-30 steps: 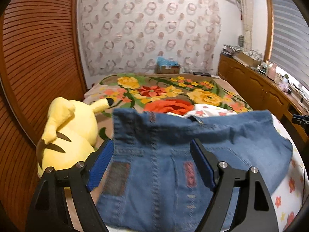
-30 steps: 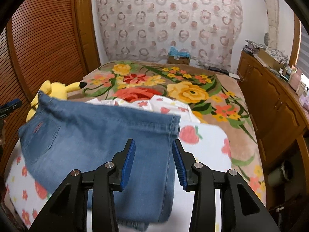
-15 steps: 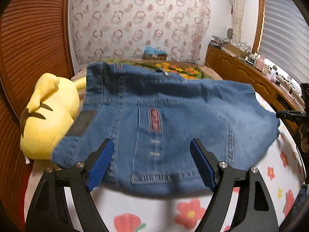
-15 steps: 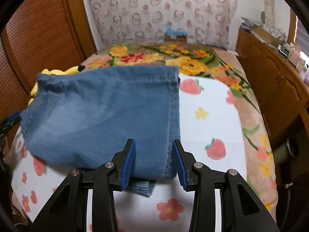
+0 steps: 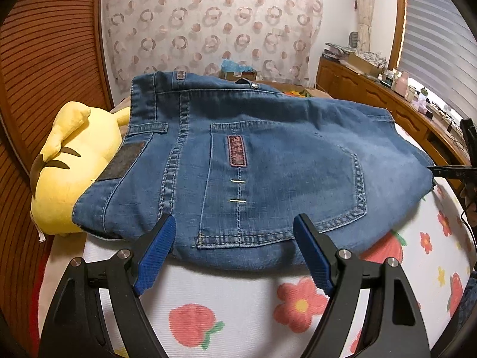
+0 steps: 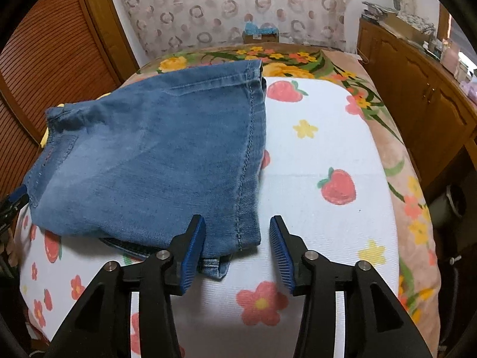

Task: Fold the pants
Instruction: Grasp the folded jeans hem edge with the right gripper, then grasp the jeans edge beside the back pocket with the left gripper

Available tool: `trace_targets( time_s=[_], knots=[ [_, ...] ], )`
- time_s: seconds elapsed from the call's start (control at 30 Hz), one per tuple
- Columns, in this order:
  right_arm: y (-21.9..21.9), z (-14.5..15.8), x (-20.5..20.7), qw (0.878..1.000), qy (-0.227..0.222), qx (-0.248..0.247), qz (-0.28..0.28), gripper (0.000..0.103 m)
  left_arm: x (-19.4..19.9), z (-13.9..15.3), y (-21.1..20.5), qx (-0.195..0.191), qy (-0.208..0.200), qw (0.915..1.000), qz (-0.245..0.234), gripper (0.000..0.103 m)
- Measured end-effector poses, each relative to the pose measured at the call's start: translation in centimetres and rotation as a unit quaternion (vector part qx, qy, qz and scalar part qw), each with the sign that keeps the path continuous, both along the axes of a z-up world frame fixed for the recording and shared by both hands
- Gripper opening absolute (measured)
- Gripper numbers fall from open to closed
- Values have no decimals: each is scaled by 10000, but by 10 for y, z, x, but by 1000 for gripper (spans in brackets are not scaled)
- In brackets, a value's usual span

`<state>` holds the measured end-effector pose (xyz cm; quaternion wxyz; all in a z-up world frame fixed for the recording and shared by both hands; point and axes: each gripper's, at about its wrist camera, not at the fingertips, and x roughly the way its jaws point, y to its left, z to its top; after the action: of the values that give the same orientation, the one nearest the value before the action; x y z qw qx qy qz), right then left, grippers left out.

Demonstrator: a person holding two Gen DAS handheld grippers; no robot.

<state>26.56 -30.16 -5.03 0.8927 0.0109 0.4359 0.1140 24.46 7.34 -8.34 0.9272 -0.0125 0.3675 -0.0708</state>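
Observation:
The blue denim pants (image 5: 268, 161) lie folded in a flat stack on the white flower-print sheet (image 5: 226, 307) of the bed. The waistband and back pocket face the left wrist view. The hem side shows in the right wrist view (image 6: 155, 161). My left gripper (image 5: 234, 250) is open and empty, just in front of the pants' near edge. My right gripper (image 6: 237, 253) is open and empty, at the near right corner of the stack, where a lower layer's hem (image 6: 214, 267) sticks out.
A yellow plush toy (image 5: 74, 164) lies against the pants' left side. A wooden slatted wall (image 5: 44, 59) stands on the left. A wooden cabinet (image 6: 417, 95) runs along the right of the bed. A floral blanket (image 6: 298, 56) covers the far end.
Both grippers have pulled back toward the near edge and lowered. The pants, held up and blurred a second ago, now lie flat and still on the sheet.

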Motion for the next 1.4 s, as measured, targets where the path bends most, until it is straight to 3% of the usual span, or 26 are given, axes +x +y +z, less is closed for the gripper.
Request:
trace_targets(
  time_s=[0.5,0.73,0.83,1.03,1.17,1.4],
  knots=[
    [22,-8,-8,9998,-52,-146,145,49,-2,-5,3,-76,132,9999,-50,82],
    [32,-13,-11,9993,-98,-244,279,19,1,-6,7,-90,221,9997,50,82],
    [34,-12,-12,9988,-149,-112,456,13,2,-7,8,-82,241,9996,80,82],
    [25,10,-31,9955,-701,308,562,11,2,-6,11,-86,219,9996,181,82],
    [28,8,-35,9948,-760,151,667,11,-3,1,22,26,123,9990,433,82],
    [27,-9,-35,9953,-671,54,695,11,-2,15,75,-2,160,9932,1150,80]
  ],
)
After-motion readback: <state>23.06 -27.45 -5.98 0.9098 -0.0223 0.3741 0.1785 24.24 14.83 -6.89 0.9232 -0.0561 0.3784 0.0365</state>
